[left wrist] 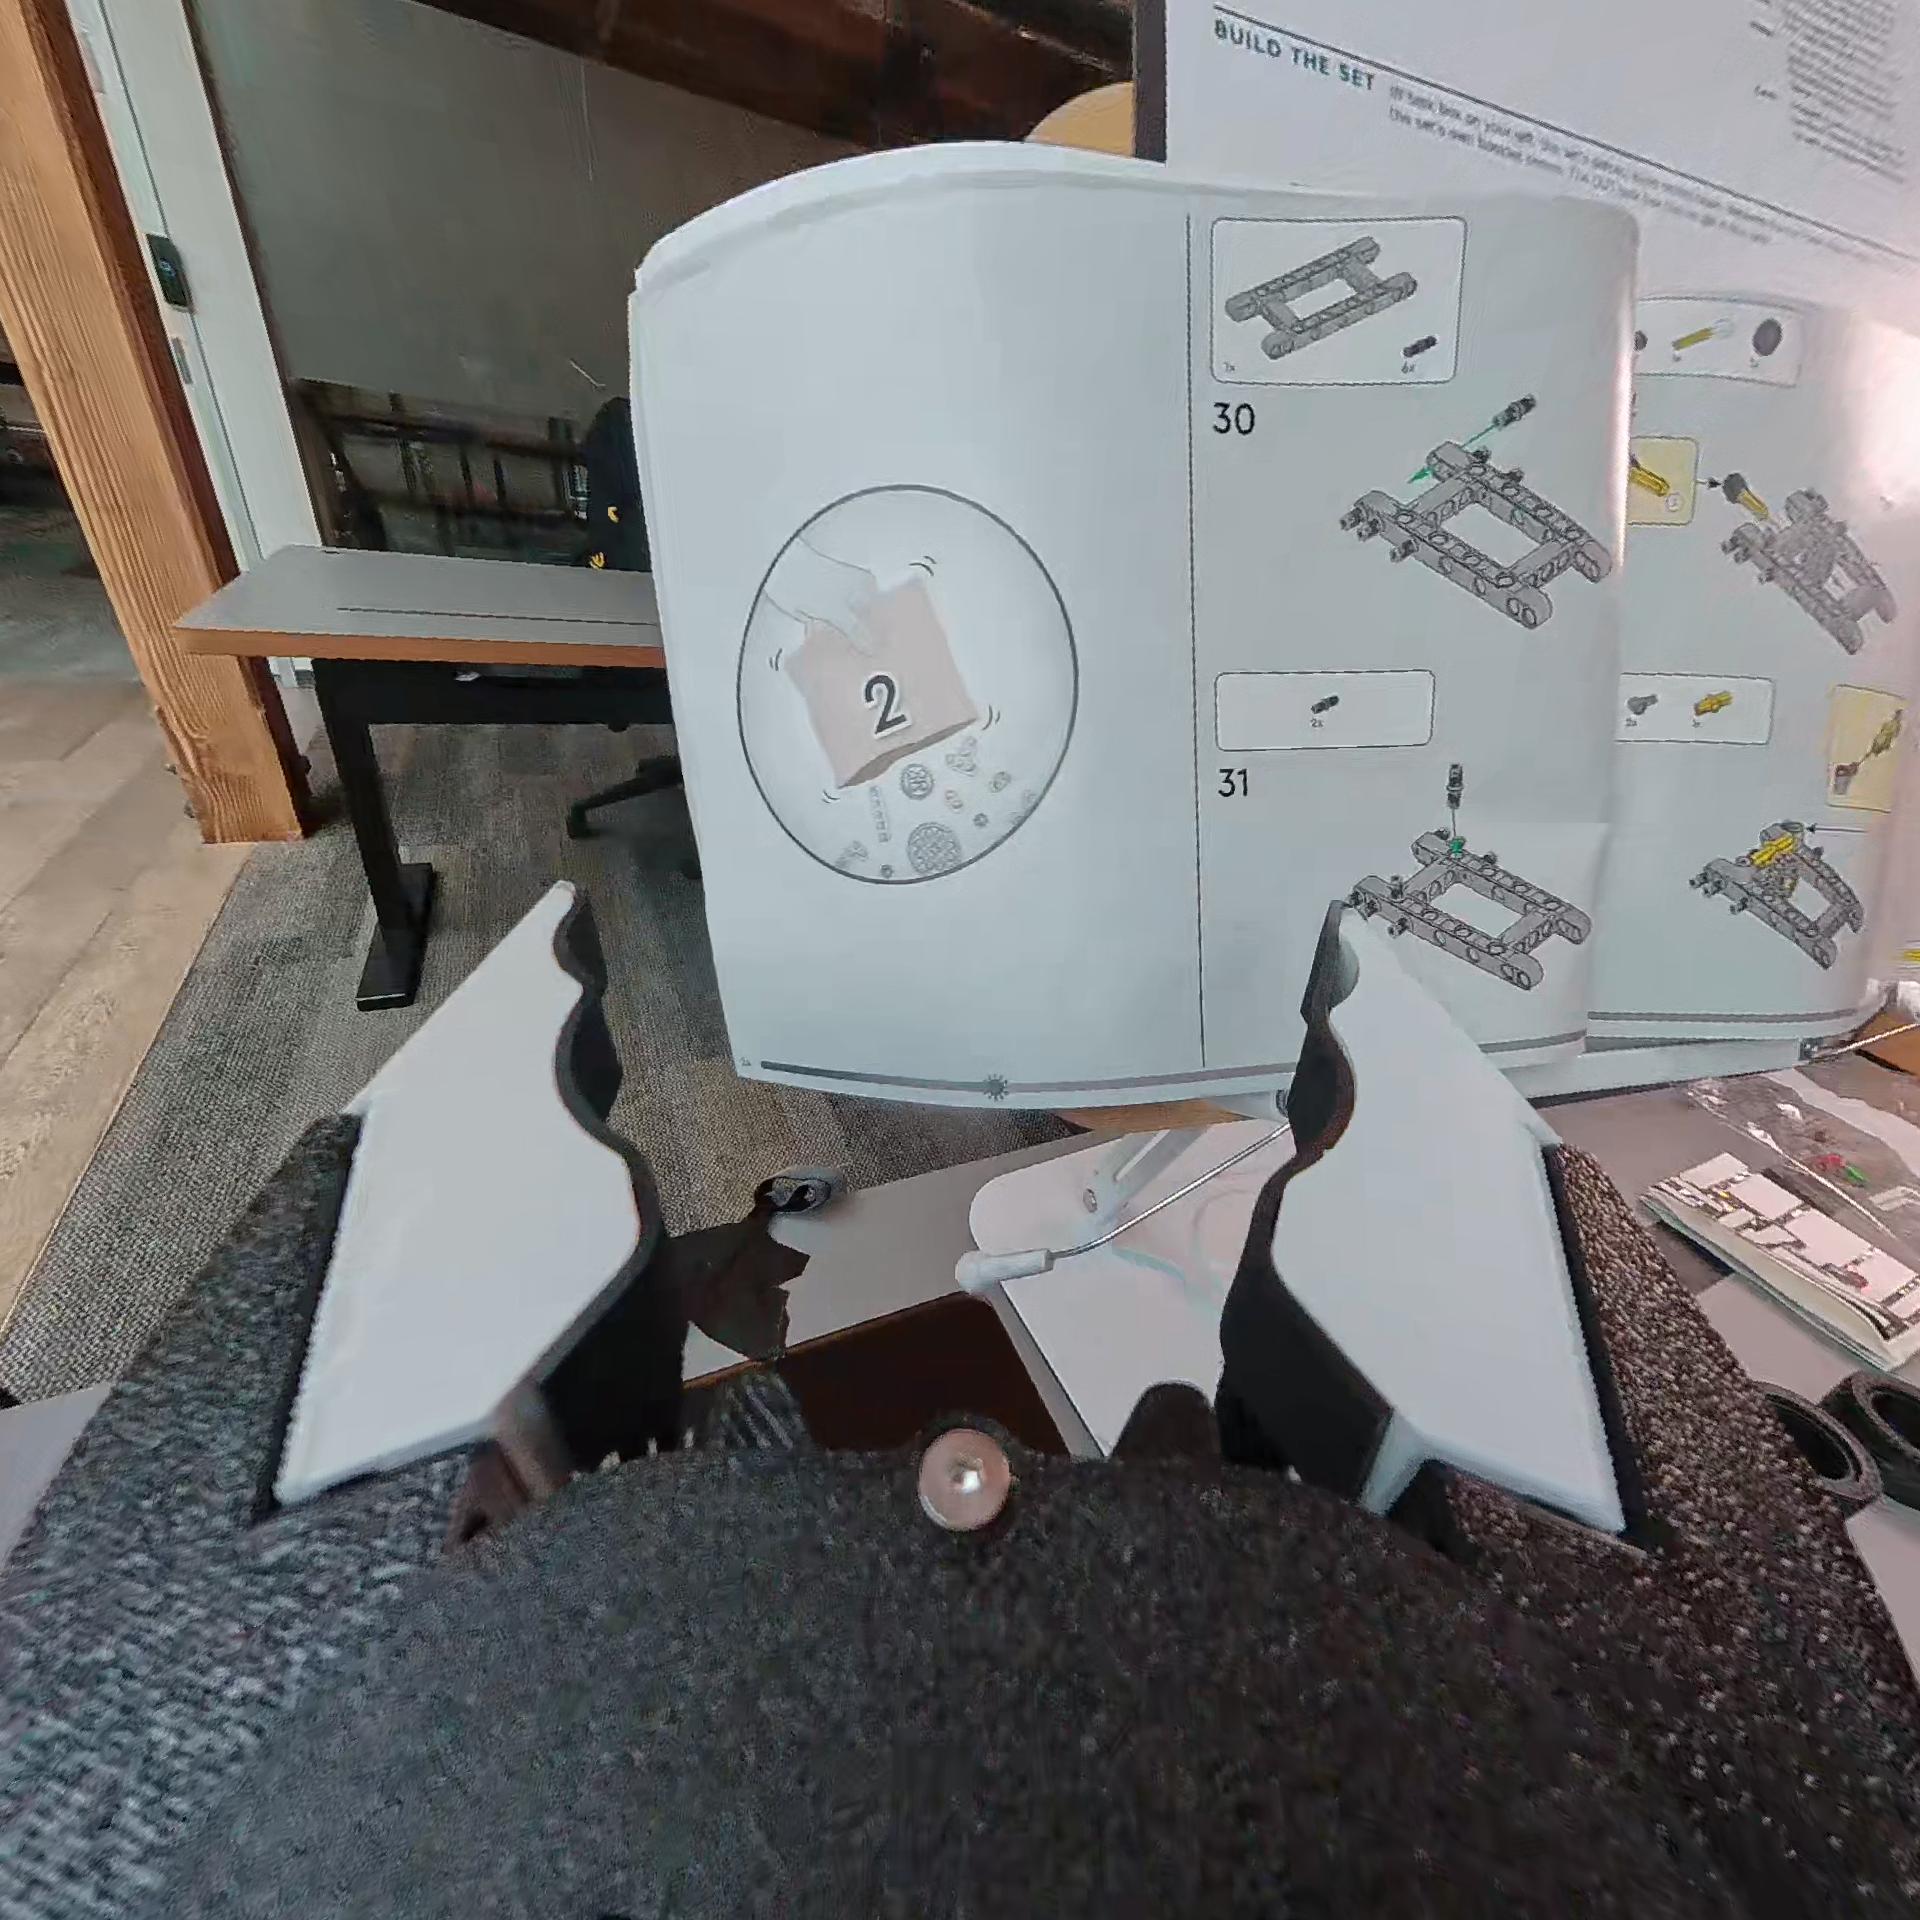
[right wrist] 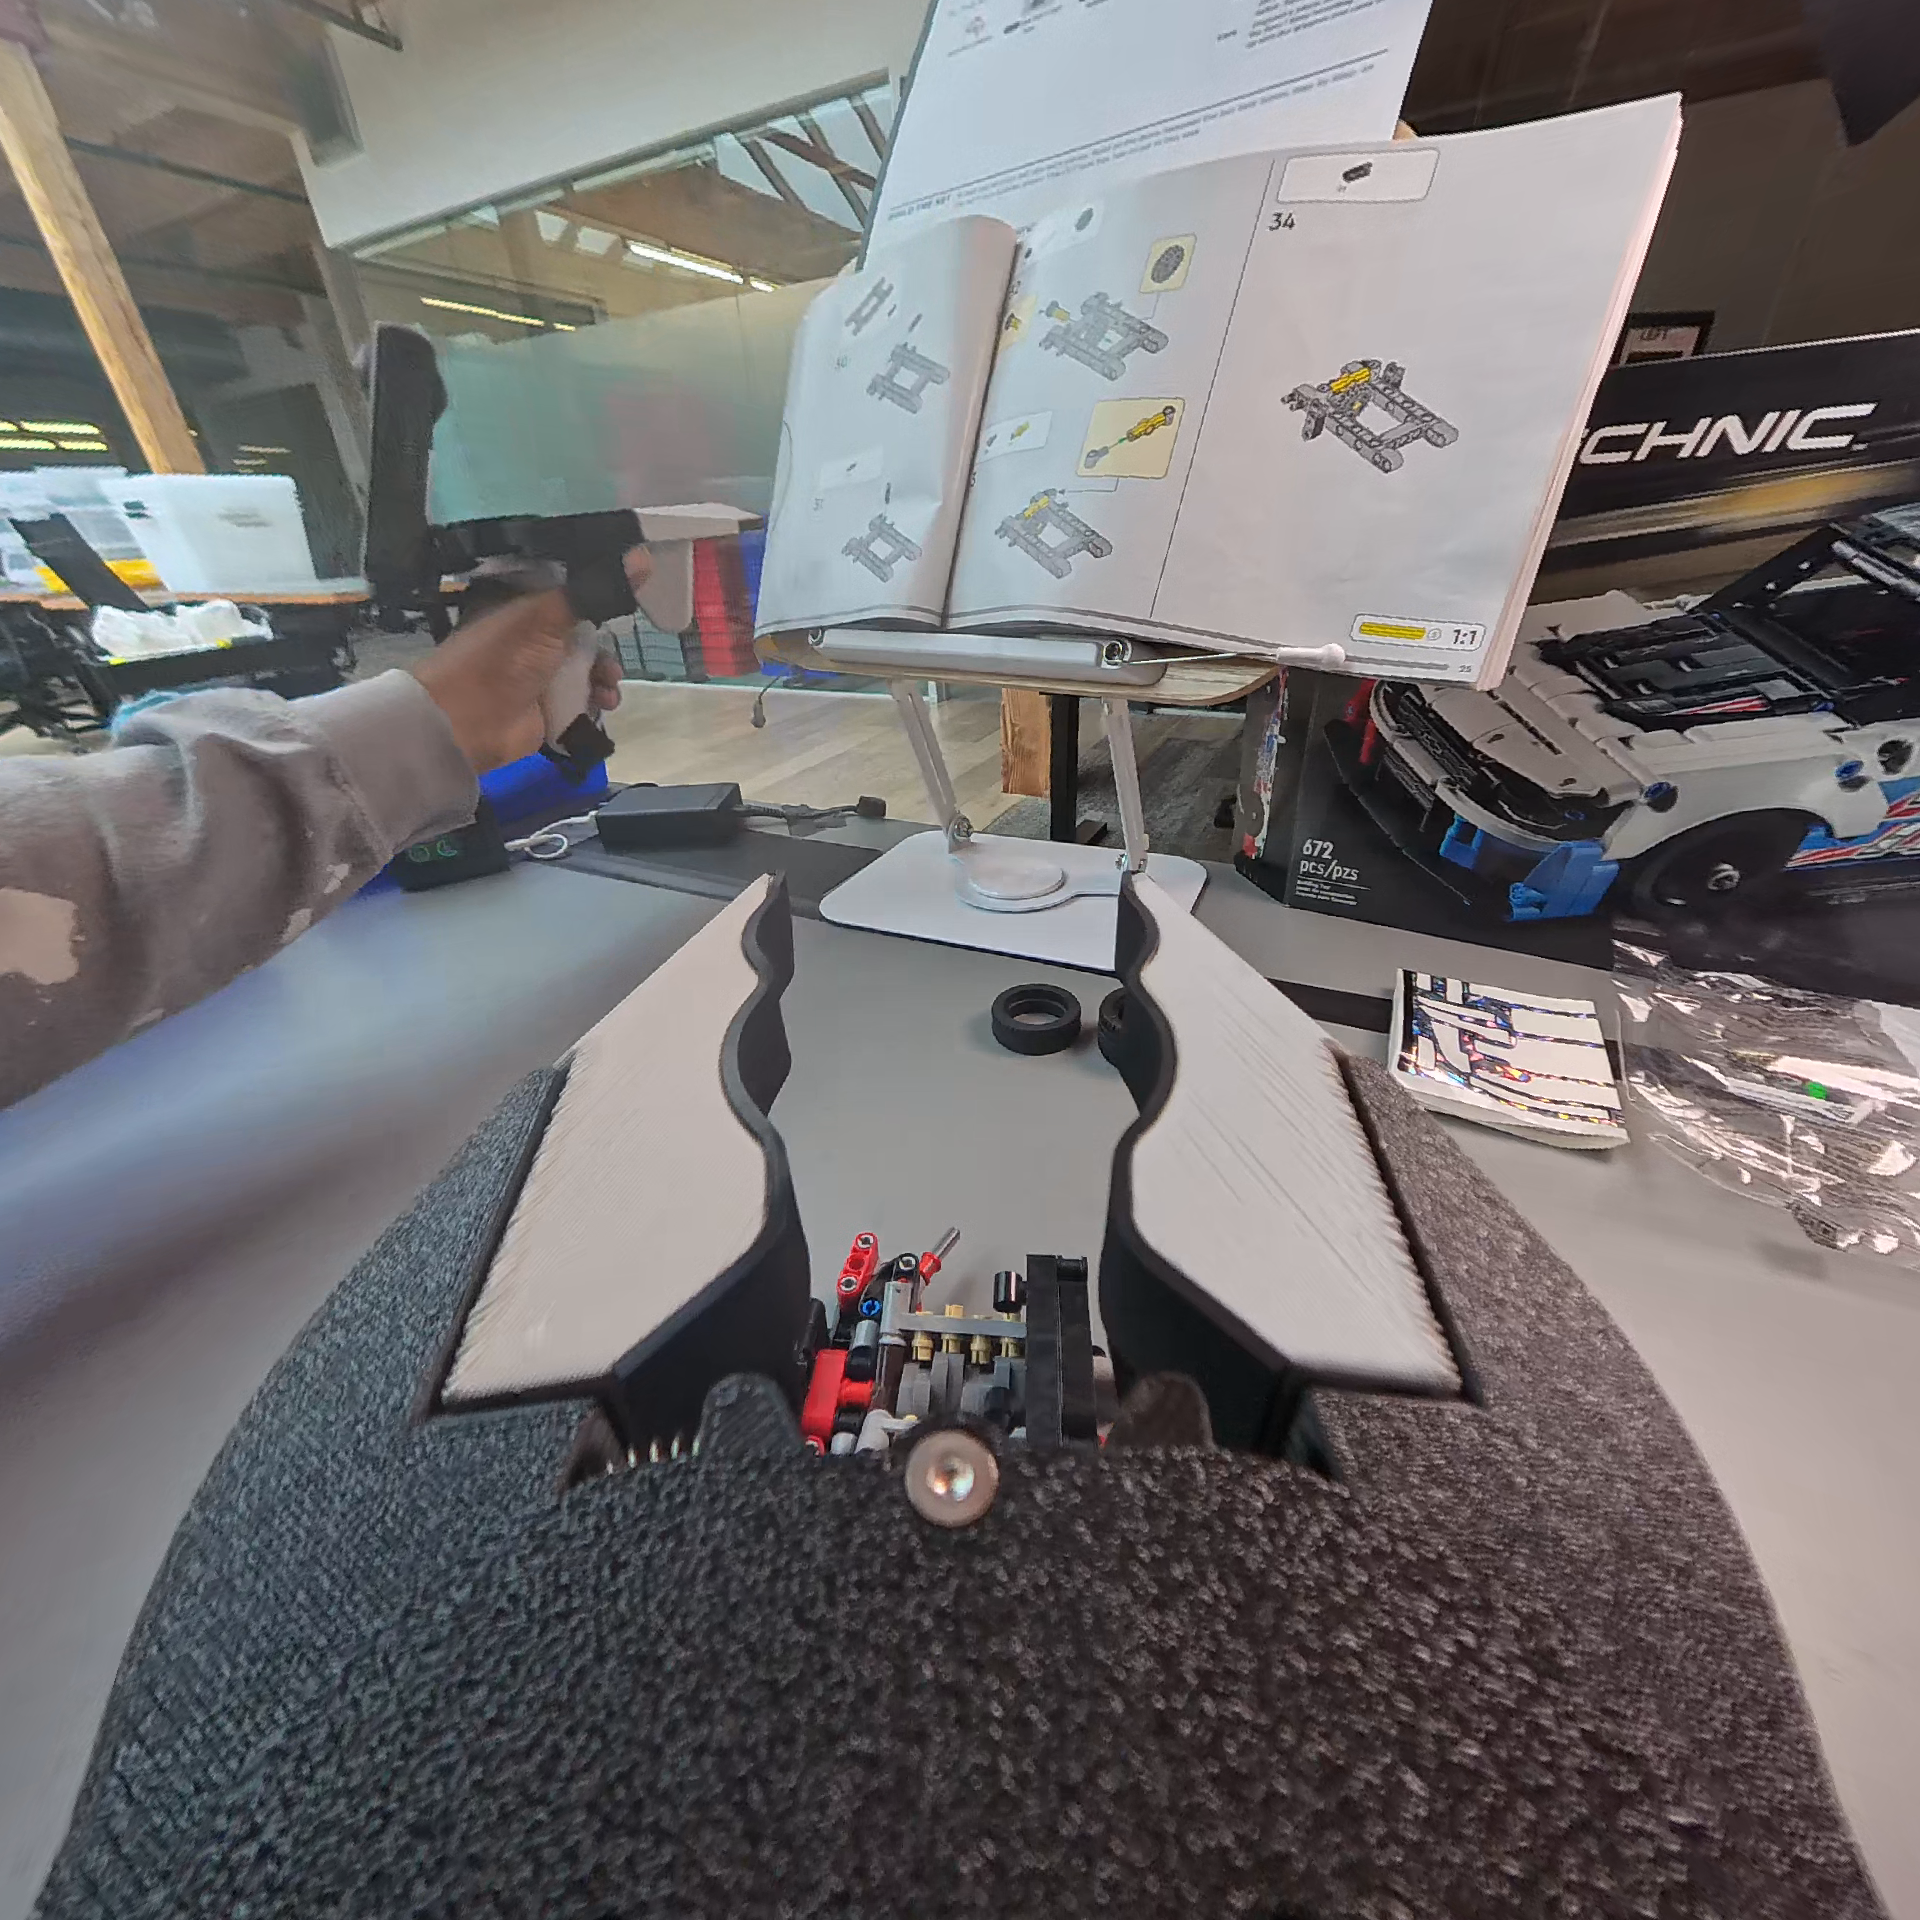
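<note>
An open instruction booklet [left wrist: 1039, 623] stands on a white tilted stand [right wrist: 1008, 894] on the grey table [right wrist: 364, 1039]. Its left page curls forward. My left gripper [left wrist: 951, 904] is open and empty, close in front of that page's lower part; I cannot tell if the right finger touches it. It also shows in the right wrist view [right wrist: 675, 566], held in a hand beside the booklet's [right wrist: 1195, 416] left edge. My right gripper [right wrist: 951, 888] is open and empty, low over the table. A small brick assembly [right wrist: 935, 1340] lies between its fingers near their base. A black tyre [right wrist: 1034, 1018] lies ahead.
The set's box [right wrist: 1714, 675] stands at the right behind a sticker sheet [right wrist: 1507, 1060] and a clear plastic bag [right wrist: 1766, 1091]. A black power adapter [right wrist: 670, 814] lies at the back left. A sleeved arm [right wrist: 208, 831] crosses the left side. A wire page holder [left wrist: 1143, 1216] hangs loose.
</note>
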`<state>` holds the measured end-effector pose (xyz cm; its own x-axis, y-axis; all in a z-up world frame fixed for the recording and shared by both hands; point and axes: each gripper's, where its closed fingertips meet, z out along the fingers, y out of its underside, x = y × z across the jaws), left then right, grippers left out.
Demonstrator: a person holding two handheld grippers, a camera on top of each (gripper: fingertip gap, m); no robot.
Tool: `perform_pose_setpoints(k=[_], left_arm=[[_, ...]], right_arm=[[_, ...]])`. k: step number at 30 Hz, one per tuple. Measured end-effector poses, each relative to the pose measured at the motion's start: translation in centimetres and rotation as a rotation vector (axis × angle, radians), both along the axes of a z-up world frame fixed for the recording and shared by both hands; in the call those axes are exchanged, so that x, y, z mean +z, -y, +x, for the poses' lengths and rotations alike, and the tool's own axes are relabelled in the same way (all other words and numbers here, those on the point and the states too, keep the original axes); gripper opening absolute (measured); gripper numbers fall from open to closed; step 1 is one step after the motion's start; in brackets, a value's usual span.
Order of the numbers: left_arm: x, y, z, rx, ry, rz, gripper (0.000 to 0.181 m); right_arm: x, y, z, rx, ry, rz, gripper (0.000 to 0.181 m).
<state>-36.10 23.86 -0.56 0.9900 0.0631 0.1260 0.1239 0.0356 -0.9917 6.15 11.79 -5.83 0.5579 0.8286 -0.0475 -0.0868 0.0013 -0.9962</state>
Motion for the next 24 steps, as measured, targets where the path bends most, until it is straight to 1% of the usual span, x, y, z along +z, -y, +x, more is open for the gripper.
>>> perform_pose_setpoints(k=[1,3,6,7,8,9,11,12,14,16,19,22,24], left_arm=[[0.0,-0.9,0.8,-0.011,-0.002,-0.012,0.137],[-0.2,-2.6,2.3,-0.038,0.015,-0.040,0.140],[-0.7,-4.5,4.0,-0.065,0.048,-0.078,0.139],[-0.8,-4.7,4.2,-0.049,0.044,-0.088,0.132],[-0.8,-4.7,4.3,-0.029,0.039,-0.091,0.119],[-0.6,-4.6,4.4,-0.006,0.039,-0.080,0.111],[-0.2,-4.2,4.2,0.045,0.023,-0.053,0.102],[0.0,-3.8,4.0,0.075,0.011,-0.035,0.094],[0.9,-2.7,3.6,0.118,-0.011,0.021,0.061],[1.4,-2.0,3.6,0.131,-0.019,0.043,0.060],[1.9,-1.4,4.1,0.114,-0.030,0.058,0.044],[2.9,-0.4,4.7,0.120,-0.045,0.106,0.044],[3.6,0.3,5.4,0.127,-0.063,0.139,0.047]], right_arm=[[0.0,0.1,0.0,0.001,0.004,0.003,0.062],[-0.1,0.2,-0.1,0.002,0.009,0.005,0.062],[-0.2,0.3,-0.1,0.000,0.015,0.009,0.062],[-0.2,0.3,-0.1,0.000,0.016,0.009,0.062],[-0.2,0.3,-0.1,0.001,0.018,0.008,0.062],[-0.3,0.3,-0.1,0.003,0.019,0.006,0.062],[-0.4,0.3,-0.3,0.007,0.021,0.002,0.062],[-0.5,0.3,-0.3,0.010,0.024,0.000,0.062],[-0.6,0.4,-0.4,0.013,0.028,0.001,0.062],[-0.6,0.4,-0.5,0.017,0.030,0.000,0.062],[-0.8,0.5,-0.7,0.023,0.035,-0.004,0.062],[-0.9,0.5,-0.8,0.025,0.041,-0.003,0.062],[-1.0,0.5,-0.8,0.024,0.042,-0.002,0.062]])
